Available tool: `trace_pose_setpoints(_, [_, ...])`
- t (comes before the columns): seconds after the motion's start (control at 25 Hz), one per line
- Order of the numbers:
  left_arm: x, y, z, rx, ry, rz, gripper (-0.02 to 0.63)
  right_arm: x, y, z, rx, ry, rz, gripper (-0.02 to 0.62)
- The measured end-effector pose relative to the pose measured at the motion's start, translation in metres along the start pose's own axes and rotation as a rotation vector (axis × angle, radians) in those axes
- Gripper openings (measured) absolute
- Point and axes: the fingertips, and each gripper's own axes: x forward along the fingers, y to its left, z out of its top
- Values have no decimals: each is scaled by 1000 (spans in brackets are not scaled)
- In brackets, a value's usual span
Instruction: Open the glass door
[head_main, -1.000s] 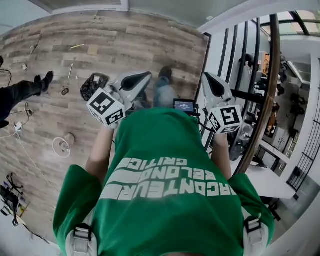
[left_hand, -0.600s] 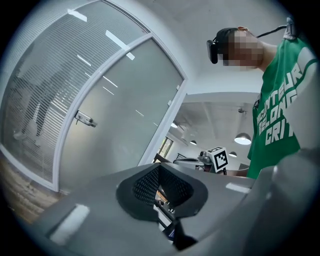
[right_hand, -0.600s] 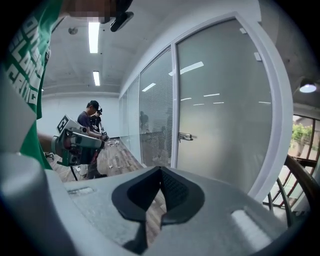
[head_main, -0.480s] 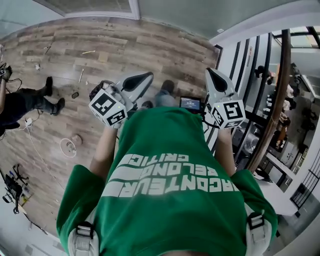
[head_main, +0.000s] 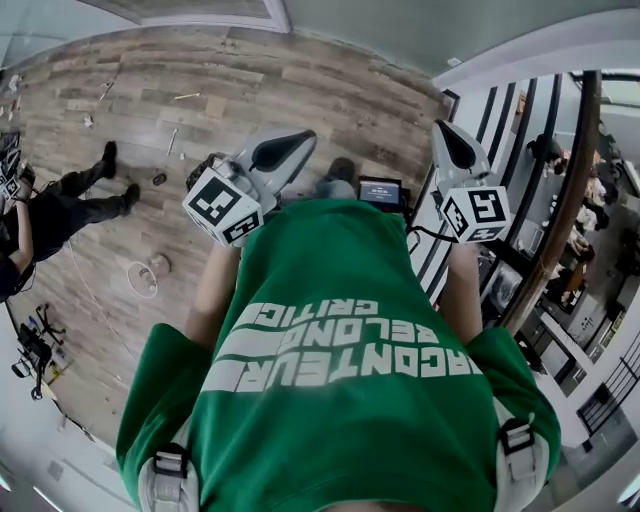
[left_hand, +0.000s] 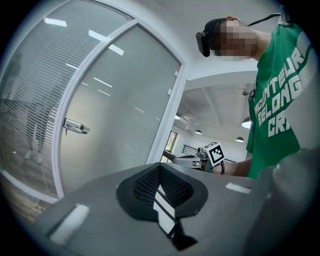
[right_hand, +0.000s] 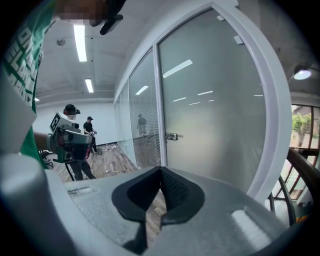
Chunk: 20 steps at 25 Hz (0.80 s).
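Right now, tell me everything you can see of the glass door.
The glass door is one tall frosted pane in a white frame. It stands upright and, as far as the views show, shut in its surround. A small metal lever handle sits at mid-height on its left edge. Ceiling lights reflect in the pane. A glass wall with blinds adjoins the handle side. Nothing touches the door.

An office interior: a frosted glass door (right_hand: 215, 110) and glazed partitions (right_hand: 142, 125), strip ceiling lights (right_hand: 80, 42), wood-plank floor (head_main: 250, 90).
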Motion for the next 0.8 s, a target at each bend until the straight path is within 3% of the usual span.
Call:
trace_pose_setpoints(0.48, [18, 19, -1, -36, -20, 55, 17, 39, -5, 7, -14, -3, 105, -8])
trace_pose_setpoints(0.64, [17, 33, -1, -57, -36, 57, 17, 49, 3, 17, -78, -5, 106, -6])
trace_pose_setpoints(0.8, [36, 51, 3, -68, -53, 3, 17, 54, 7, 33, -168, -33, 98, -6])
